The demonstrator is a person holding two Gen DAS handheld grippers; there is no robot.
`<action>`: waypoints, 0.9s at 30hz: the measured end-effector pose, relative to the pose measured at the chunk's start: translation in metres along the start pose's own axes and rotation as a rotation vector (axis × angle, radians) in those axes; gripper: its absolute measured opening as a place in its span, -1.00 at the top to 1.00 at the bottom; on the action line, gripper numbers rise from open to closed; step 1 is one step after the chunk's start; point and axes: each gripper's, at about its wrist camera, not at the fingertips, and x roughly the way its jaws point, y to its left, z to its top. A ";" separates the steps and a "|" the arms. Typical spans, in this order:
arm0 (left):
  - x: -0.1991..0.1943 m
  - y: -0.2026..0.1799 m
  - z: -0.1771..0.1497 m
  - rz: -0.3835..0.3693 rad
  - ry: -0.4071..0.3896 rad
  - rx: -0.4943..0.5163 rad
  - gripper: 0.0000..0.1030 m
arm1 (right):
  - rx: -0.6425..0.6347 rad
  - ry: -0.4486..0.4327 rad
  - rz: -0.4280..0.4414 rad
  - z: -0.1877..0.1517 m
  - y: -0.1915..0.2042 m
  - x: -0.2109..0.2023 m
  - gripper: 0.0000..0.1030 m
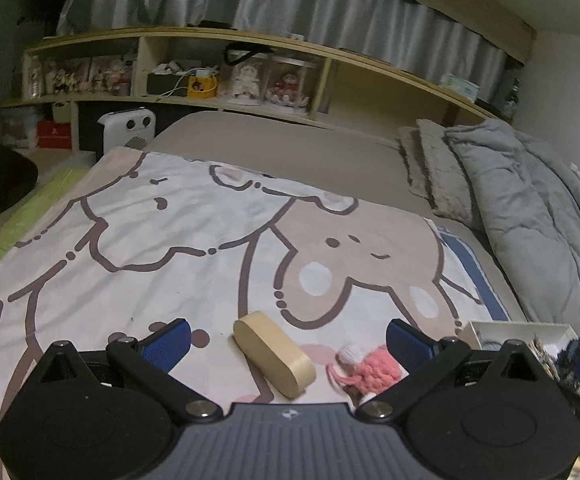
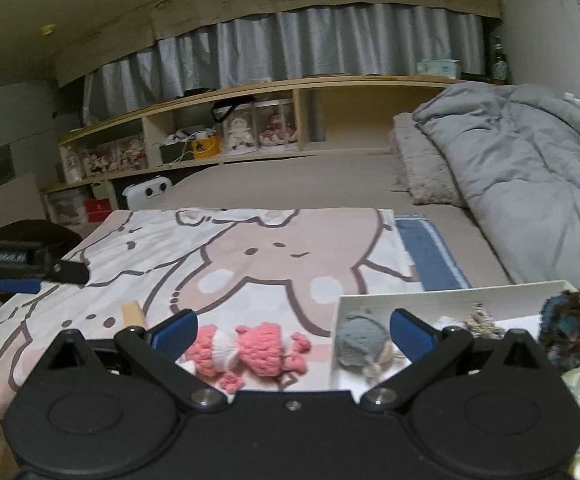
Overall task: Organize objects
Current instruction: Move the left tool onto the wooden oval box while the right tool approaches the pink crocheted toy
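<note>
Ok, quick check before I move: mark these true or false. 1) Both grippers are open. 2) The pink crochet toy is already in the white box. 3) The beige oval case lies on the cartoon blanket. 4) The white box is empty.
1) Left gripper and right gripper are both open: true.
2) The pink crochet toy is in the white box: false; it lies on the cartoon blanket, just left of the box.
3) The beige oval case lies on the blanket: true.
4) The white box is empty: false; it holds a grey knitted item and a dark crochet piece, among others.
</note>
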 end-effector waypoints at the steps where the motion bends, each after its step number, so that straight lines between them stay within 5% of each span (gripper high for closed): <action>1: 0.004 0.002 0.001 0.001 0.001 -0.009 -0.98 | -0.003 0.004 0.006 -0.001 0.003 0.003 -1.00; 22: 0.098 0.012 -0.014 0.083 0.118 -0.119 -0.98 | -0.014 0.078 0.081 -0.019 0.038 0.050 -1.00; 27: 0.110 0.007 -0.026 0.158 0.176 -0.069 -1.00 | 0.007 0.078 0.091 -0.020 0.037 0.048 -1.00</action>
